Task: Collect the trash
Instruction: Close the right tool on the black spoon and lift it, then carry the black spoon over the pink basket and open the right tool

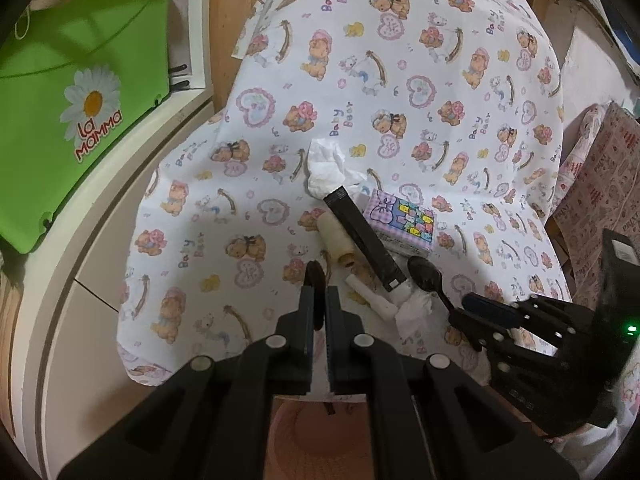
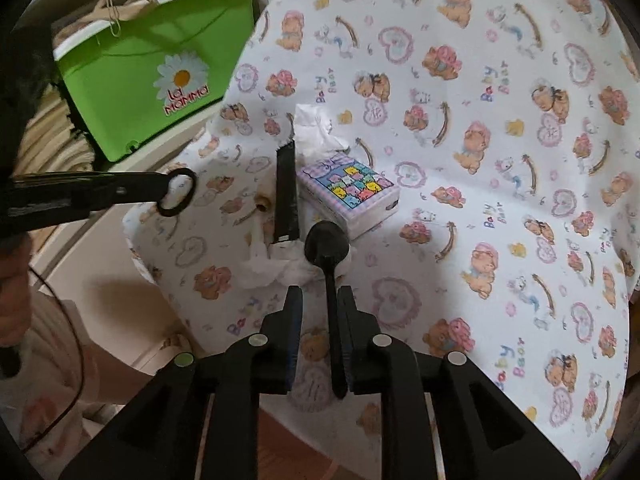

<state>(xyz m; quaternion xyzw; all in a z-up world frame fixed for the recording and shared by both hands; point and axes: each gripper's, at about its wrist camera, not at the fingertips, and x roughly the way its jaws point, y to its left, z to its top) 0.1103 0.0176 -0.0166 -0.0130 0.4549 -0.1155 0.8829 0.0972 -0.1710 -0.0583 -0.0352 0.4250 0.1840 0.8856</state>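
On the bear-print cloth (image 1: 400, 60) lie a crumpled tissue (image 1: 326, 168), a black flat wrapper (image 1: 364, 236), a cream roll (image 1: 336, 240), a white tube (image 1: 372, 296) and a second crumpled tissue (image 1: 416, 308). My left gripper (image 1: 320, 290) is shut on a thin dark ring (image 1: 316, 276), held above the cloth's near edge; the right wrist view shows that gripper (image 2: 160, 190) and the ring (image 2: 170, 212) at the left. A black plastic spoon (image 2: 326, 242) has its bowl on the tissue (image 2: 272, 268). Its handle runs between my right gripper's (image 2: 320, 292) jaws against the right finger, with a gap on the left.
A patterned tissue packet (image 2: 352, 196) sits behind the spoon. A green bin with a daisy label (image 1: 80, 92) stands on a white surface left of the table. Something pinkish and round (image 1: 316, 440) lies below the table's near edge. Printed paper (image 1: 600, 184) is at the right.
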